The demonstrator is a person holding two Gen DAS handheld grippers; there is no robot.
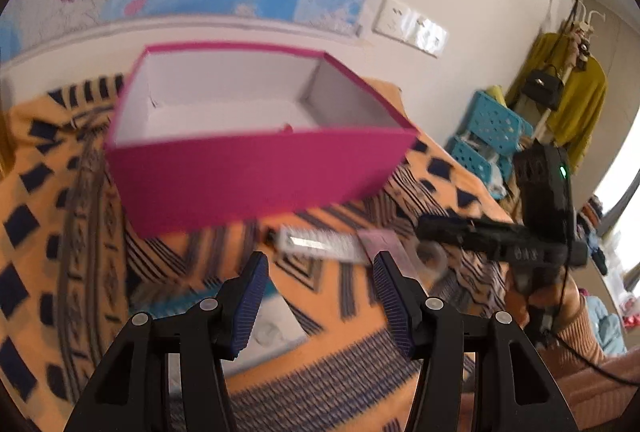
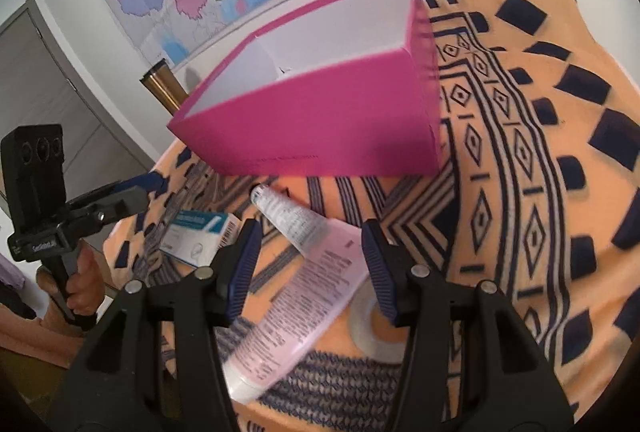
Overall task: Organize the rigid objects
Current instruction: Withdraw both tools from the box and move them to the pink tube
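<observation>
My left gripper (image 1: 320, 272) and right gripper (image 2: 308, 244) both stand apart, holding nothing; the pink box (image 1: 256, 176) fills mid-frame, a pink tube (image 2: 300, 292) below it.

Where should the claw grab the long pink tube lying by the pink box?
Probably around the middle of the pink tube, coming down from above with the fingers across its narrow width. It lies flat on the blanket, and the right claw is open above it.
</observation>
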